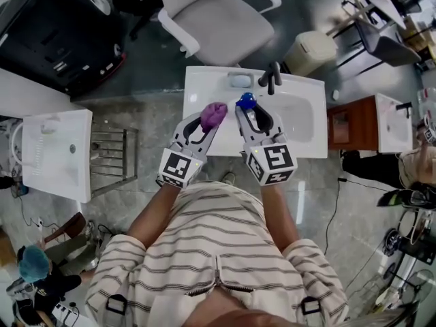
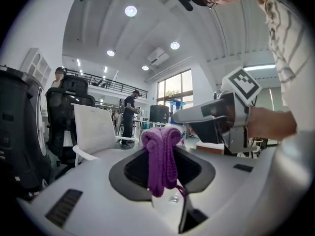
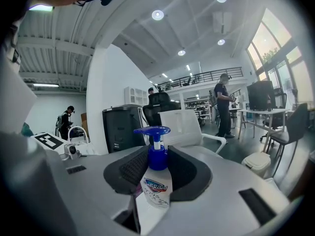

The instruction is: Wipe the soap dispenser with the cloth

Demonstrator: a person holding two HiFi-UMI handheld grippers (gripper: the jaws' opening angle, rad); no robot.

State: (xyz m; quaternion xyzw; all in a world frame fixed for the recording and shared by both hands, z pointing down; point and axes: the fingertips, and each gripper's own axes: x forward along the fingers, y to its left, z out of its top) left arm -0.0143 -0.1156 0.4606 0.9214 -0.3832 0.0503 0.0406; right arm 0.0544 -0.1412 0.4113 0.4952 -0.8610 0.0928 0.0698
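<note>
Now | left hand-held gripper [image 1: 204,125]: pinching knitted cloth [image 1: 214,114] | right hand-held gripper [image 1: 251,116]: clasping soap dispenser [image 3: 156,183]

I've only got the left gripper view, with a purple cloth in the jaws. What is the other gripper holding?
Observer: The right gripper is closed on the soap dispenser, which stands upright between its jaws, gripped just below the blue pump.
Operator: Is my cloth touching it?
Observer: No. In the head view the cloth and the pump top sit side by side with a gap between them.
Operator: What's underneath them?
Observer: A white sink with a black tap. Both grippers are above its near edge.
</note>
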